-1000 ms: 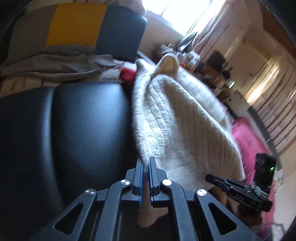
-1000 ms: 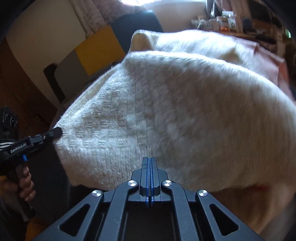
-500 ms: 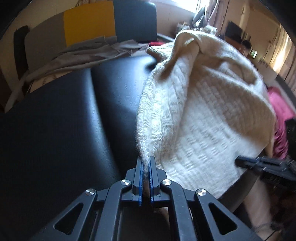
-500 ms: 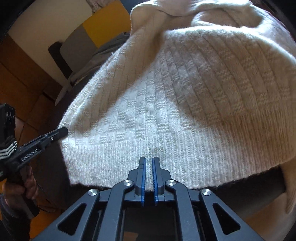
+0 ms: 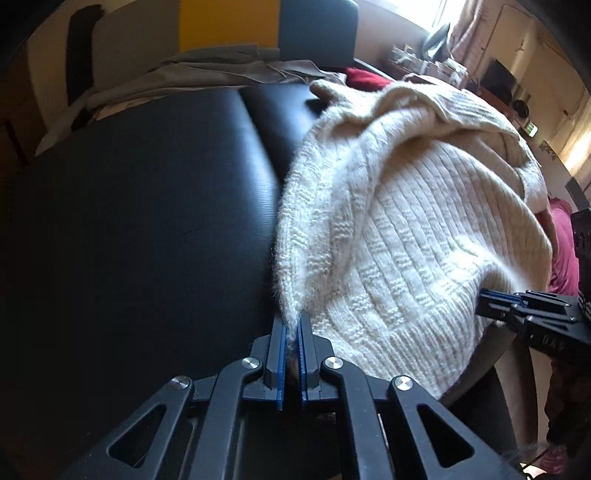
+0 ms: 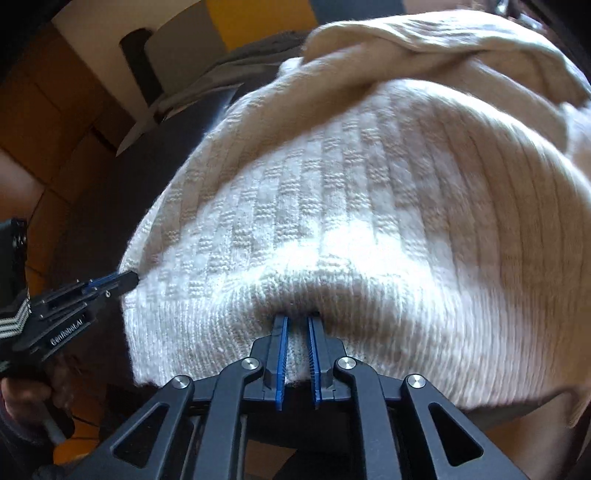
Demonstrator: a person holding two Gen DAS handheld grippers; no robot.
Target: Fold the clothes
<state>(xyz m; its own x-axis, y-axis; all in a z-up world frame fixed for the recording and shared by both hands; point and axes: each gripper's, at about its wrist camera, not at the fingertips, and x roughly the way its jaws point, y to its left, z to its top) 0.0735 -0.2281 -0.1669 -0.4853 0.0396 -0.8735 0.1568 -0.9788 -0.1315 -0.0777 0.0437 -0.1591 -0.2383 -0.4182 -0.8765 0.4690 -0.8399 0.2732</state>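
A cream knitted sweater lies heaped on a black padded surface, its ribbed hem toward both cameras. The left hand-held gripper is clamped narrow on the sweater's left hem corner, with a fuzzy tuft of wool pinched between its blue pads. The right hand-held gripper sits at the middle of the hem; its jaws are opening, the ribbed edge lies between them, and the pads stand slightly apart from the knit.

Behind the sweater a grey garment is crumpled along the far edge of the padded surface, beside something red that is mostly covered. Beyond them stands a backrest in grey, yellow and dark blue panels. A pink cloth shows to the right of the sweater, partly cut off by it.

In the right wrist view the left hand-held gripper touches the hem corner, and fingers of the person's hand wrap its handle at the frame edge. The sweater fills most of that view and hides whatever lies beyond it. The shelves and clutter by the bright window are too washed out to identify.
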